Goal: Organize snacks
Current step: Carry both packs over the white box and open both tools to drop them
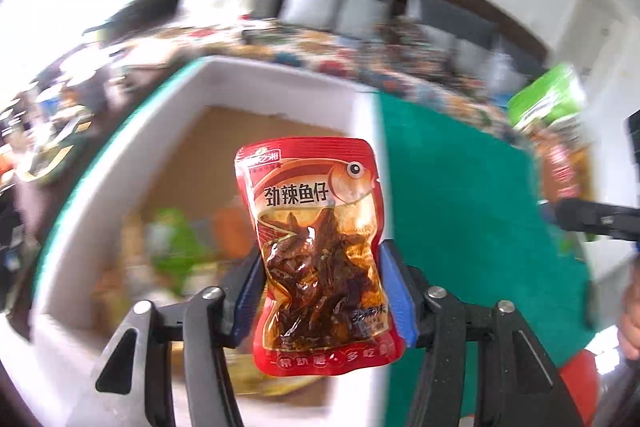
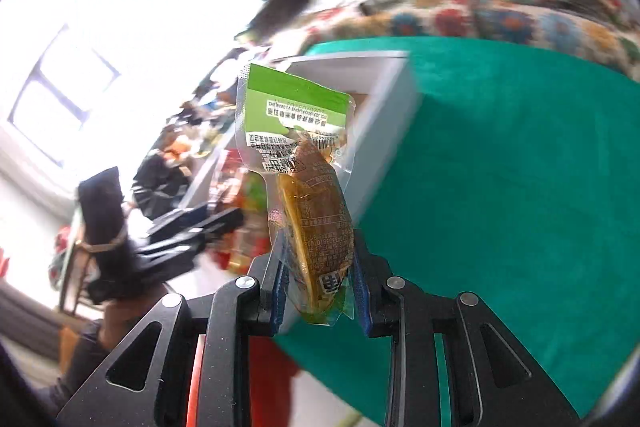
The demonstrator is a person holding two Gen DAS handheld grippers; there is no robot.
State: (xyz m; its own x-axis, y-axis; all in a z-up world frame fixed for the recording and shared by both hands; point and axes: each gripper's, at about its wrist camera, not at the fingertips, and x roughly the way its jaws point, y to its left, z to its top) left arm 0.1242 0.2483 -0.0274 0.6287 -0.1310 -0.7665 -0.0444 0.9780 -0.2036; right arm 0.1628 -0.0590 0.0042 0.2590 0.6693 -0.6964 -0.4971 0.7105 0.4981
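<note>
Now the left claw (image 1: 326,291) is gripping a red fish packet (image 1: 320,239) above the white box (image 1: 160,131), while the right claw (image 2: 318,287), farther away, is clamping a green-topped packet (image 2: 304,163).

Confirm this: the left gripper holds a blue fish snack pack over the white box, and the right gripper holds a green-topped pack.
Not quite: the fish snack pack in the left gripper is red, not blue, per the left wrist view. It is over the white box; the right gripper holds the green-topped pack.

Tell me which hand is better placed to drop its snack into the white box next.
Left, probably. Its gripper holds the red fish packet directly over the open white box. The right gripper, shut on the green-topped packet, sits beside the box, over the green cloth.
</note>
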